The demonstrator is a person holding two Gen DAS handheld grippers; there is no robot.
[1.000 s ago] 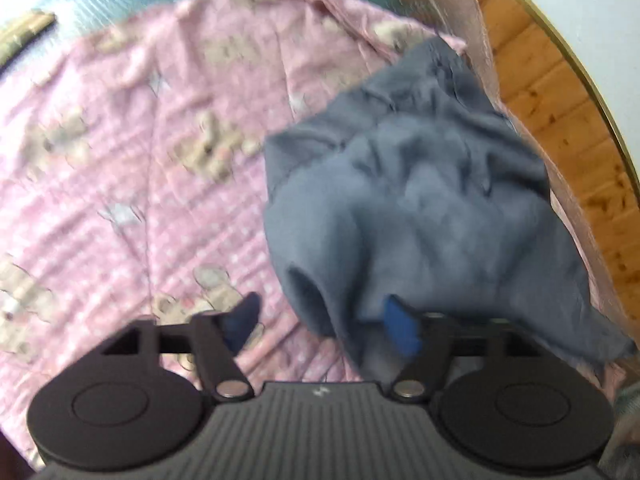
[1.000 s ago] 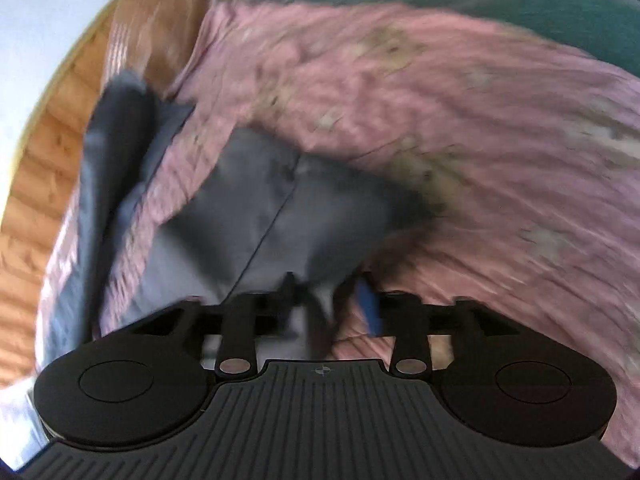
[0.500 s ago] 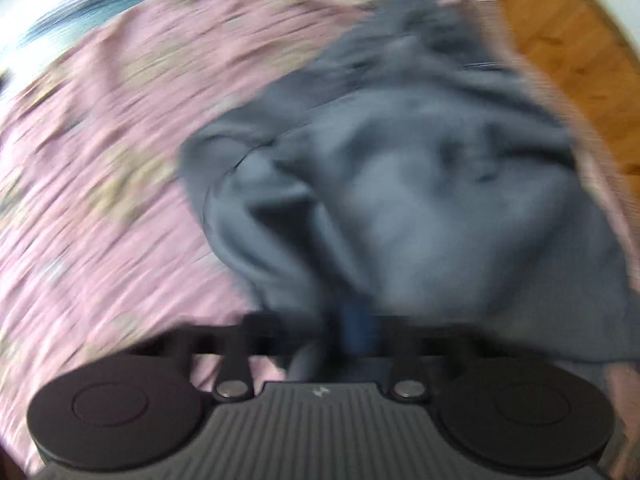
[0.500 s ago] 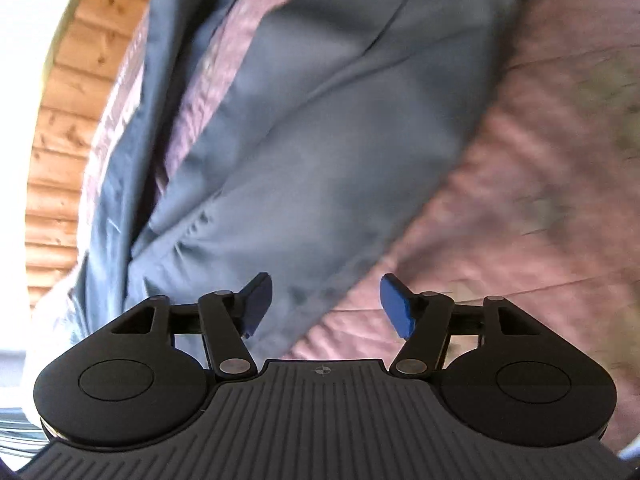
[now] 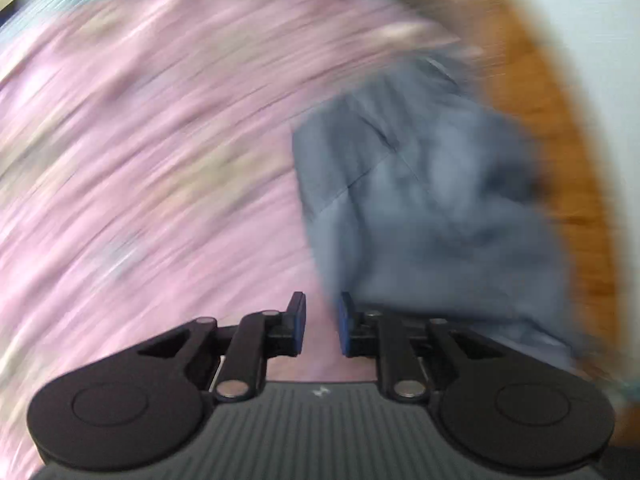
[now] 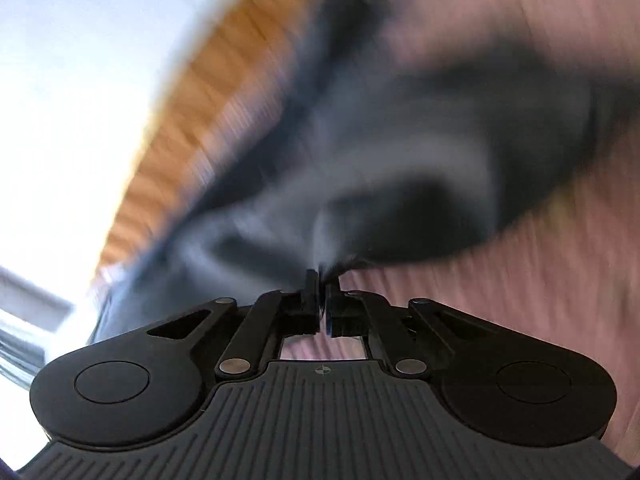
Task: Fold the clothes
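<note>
The grey garment (image 5: 432,208) lies bunched at the right edge of the pink sheet (image 5: 152,152). The right gripper (image 6: 323,296) is closing, pinching its hem; the left gripper (image 5: 321,320) is opening, empty. Best to keep that pinch and pull taut.

grey garment (image 5: 432,208), pink patterned sheet (image 5: 160,160)

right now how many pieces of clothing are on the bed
1. A grey garment lies crumpled at the edge of the pink sheet beside the wooden floor. The right gripper, closing, pinches its edge. Blur could hide others.
</note>
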